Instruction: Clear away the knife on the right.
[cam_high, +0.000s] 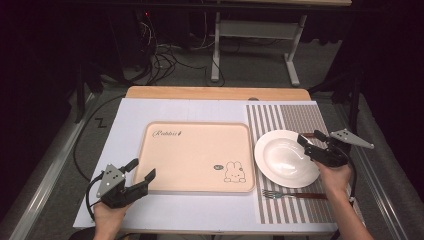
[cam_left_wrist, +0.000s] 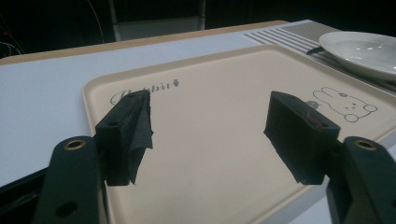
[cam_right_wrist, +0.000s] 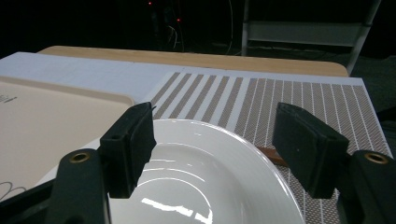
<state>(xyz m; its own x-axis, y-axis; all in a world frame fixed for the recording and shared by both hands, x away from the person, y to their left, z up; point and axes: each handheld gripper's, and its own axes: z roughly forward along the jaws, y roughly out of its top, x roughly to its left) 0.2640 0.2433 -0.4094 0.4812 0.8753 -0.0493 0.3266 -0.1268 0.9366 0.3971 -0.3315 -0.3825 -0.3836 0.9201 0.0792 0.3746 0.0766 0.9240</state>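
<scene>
Matte black gripper (cam_right_wrist: 217, 140) over glossy round plate (cam_right_wrist: 205, 186)

Just "Rabbit" in cursive on the tray (cam_high: 195, 155), top left corner, with a little bunny drawing (cam_high: 232, 172) bottom right. Nothing else readable.

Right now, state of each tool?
Left tool: open, holding nothing, at the tray's near-left corner.
Right tool: open, holding nothing, over the white plate's right rim.

left gripper (cam_high: 142, 170): low at near-left, jaws spread wide, pointed forward-right | right gripper (cam_high: 312, 139): at far right, jaws spread wide, angled left | both forearms entered from the bottom edge
</scene>
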